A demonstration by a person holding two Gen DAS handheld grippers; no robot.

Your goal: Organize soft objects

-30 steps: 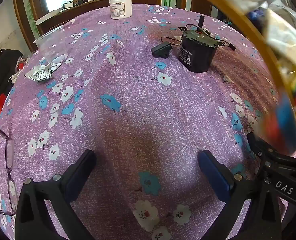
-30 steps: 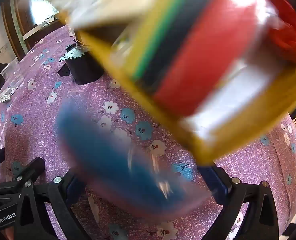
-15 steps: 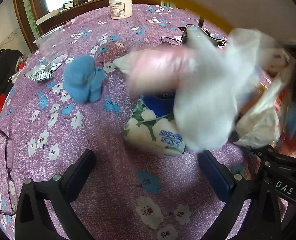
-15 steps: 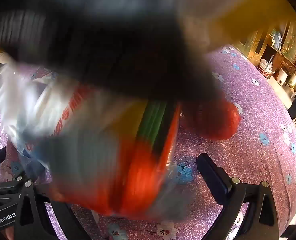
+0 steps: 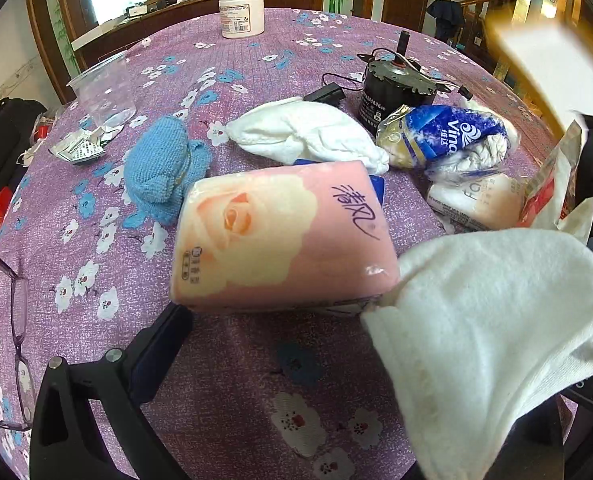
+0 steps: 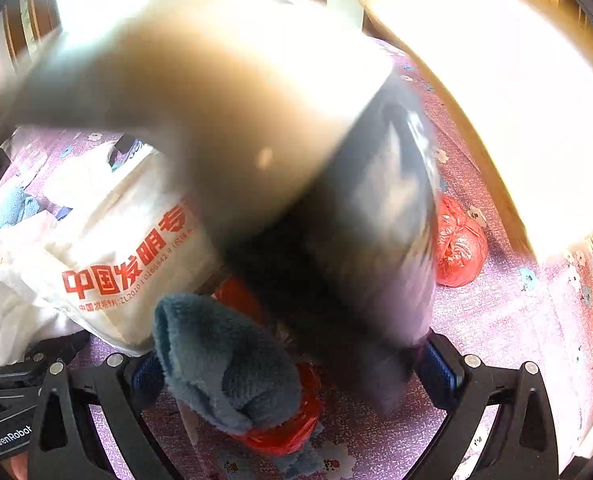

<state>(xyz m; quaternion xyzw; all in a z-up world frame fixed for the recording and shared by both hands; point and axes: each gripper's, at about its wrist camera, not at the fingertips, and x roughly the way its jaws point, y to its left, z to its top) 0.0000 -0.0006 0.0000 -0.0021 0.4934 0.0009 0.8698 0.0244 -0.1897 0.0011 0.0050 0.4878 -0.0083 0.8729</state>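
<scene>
Soft items lie unsorted on the purple tablecloth (image 5: 144, 60): pink tissue pack (image 5: 284, 236), blue knit cloth (image 5: 160, 164), white socks (image 5: 308, 132). Left gripper (image 5: 296, 360) spread wide, holding nothing; right gripper (image 6: 296, 364) likewise wide, over the teal sock (image 6: 224, 364). Judged: sorting barely begun.

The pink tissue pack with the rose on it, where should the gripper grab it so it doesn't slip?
Probably the near end of the pink tissue pack, coming in low from the left gripper's side. The pack lies flat with that short end facing the open jaws, and it looks soft enough to squeeze. Its far end is crowded by the white cloth and the blue knitted cloth.
</scene>
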